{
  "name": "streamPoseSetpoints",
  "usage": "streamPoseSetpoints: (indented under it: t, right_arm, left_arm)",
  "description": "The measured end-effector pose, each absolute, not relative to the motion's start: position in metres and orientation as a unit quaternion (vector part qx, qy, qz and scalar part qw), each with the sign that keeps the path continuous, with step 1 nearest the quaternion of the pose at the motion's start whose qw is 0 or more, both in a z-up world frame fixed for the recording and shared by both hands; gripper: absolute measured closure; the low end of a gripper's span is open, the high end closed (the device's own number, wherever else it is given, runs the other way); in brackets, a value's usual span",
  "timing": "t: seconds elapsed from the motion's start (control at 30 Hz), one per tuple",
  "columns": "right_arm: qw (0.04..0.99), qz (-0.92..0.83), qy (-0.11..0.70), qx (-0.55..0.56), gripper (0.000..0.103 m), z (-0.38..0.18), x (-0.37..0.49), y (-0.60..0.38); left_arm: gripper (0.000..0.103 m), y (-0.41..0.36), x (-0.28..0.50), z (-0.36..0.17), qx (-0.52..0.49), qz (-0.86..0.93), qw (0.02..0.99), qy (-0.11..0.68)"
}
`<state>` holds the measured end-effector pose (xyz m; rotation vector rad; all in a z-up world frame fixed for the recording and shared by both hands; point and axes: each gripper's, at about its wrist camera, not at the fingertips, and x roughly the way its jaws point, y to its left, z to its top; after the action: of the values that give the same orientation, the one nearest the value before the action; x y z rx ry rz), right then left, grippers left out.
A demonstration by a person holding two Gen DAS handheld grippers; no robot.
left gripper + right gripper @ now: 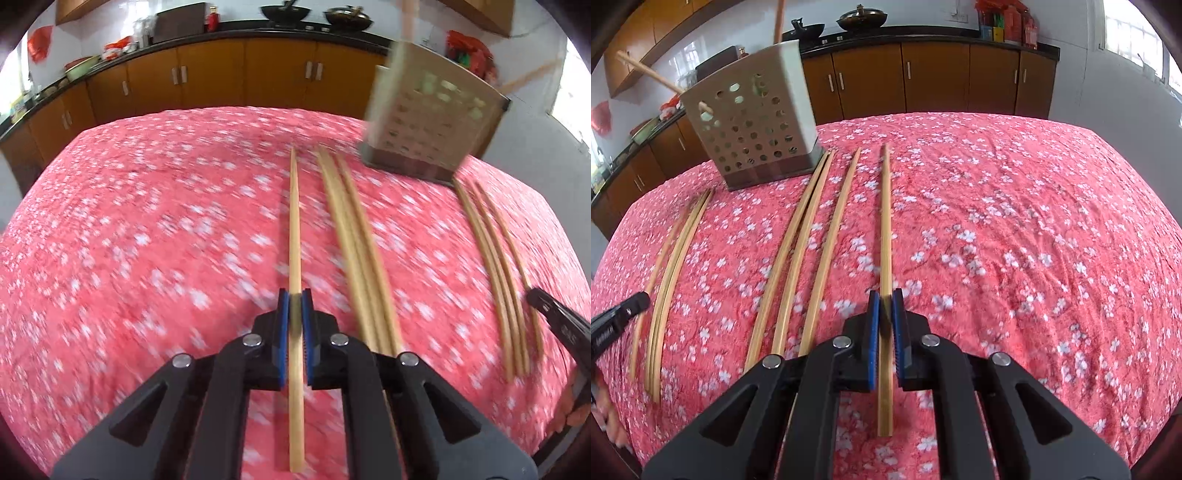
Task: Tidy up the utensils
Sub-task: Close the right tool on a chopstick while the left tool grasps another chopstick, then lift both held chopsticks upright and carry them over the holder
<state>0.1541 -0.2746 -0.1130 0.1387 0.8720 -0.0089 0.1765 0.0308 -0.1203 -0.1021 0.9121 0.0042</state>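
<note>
My left gripper [294, 301] is shut on a wooden chopstick [294, 229] that points away along the fingers, just above the cloth. My right gripper [885, 301] is shut on another chopstick [885, 221] the same way. A perforated metal utensil holder [430, 118] stands at the far side of the table; in the right wrist view the holder [753, 118] has chopsticks [646, 72] sticking out of it. Loose chopsticks lie in groups on the cloth: a middle group [354, 236] and a right group [495, 258]; in the right wrist view, one group [801, 240] and a left group [670, 280].
The table wears a pink flowered cloth [1015, 240]. Brown kitchen cabinets [938, 77] run behind it, with woks [284, 13] on the black counter. The other gripper's tip shows at the right edge of the left view [554, 314] and the left edge of the right view [620, 314].
</note>
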Motion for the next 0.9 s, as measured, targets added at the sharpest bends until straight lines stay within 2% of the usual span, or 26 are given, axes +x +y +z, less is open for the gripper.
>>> streamPoseSetpoints:
  t: [0.2,0.9]
  right_arm:
    - [0.906,-0.021,0.416,0.081,0.095,-0.116,0.169,-0.288]
    - [0.907,-0.021,0.414,0.081,0.095,-0.118,0.168,-0.288]
  left_arm:
    - [0.094,0.055,0.189,-0.122,-0.072,-0.013,0.900,0.429]
    - [0.093,0.060,0.185,-0.121,-0.087,-0.018,0.902,0.423]
